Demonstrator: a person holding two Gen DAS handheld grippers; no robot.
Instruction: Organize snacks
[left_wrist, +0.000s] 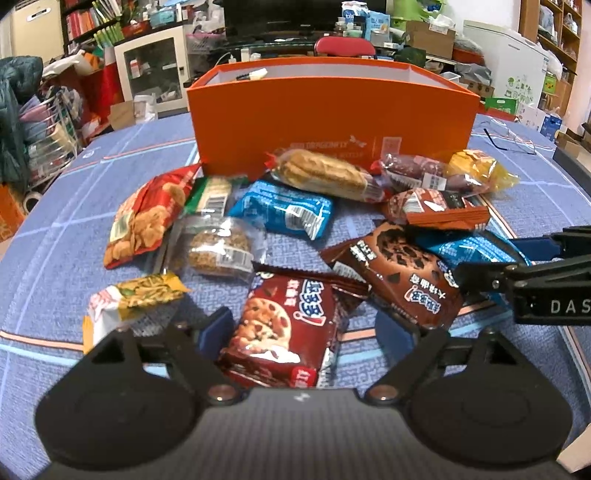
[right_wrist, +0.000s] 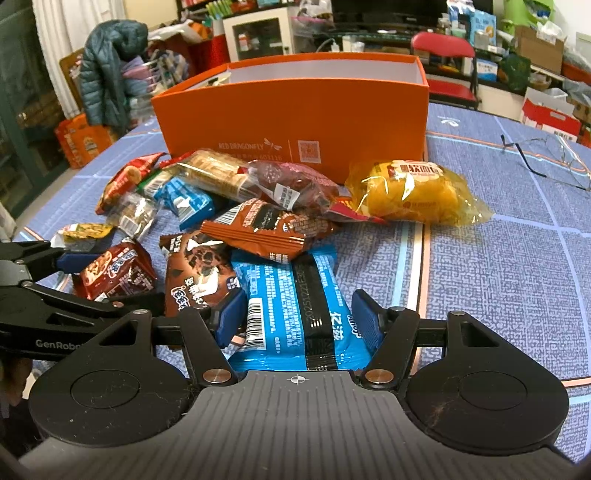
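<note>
Several snack packets lie in a pile on the blue tablecloth in front of an open orange box (left_wrist: 332, 110) (right_wrist: 295, 110). My left gripper (left_wrist: 306, 336) is open, its blue pads either side of a red chocolate-chip cookie packet (left_wrist: 284, 328) (right_wrist: 118, 273), with gaps showing. My right gripper (right_wrist: 299, 321) is open around a blue packet (right_wrist: 295, 306) (left_wrist: 469, 247), pads close to its sides. A brown cookie packet (left_wrist: 402, 273) (right_wrist: 199, 273) lies between the two. The right gripper also shows in the left wrist view (left_wrist: 491, 266).
A yellow bread packet (right_wrist: 410, 192) lies right of the pile. Eyeglasses (right_wrist: 550, 158) rest at the far right of the table. A small white item (left_wrist: 255, 75) sits inside the box. Chairs, shelves and clutter surround the table.
</note>
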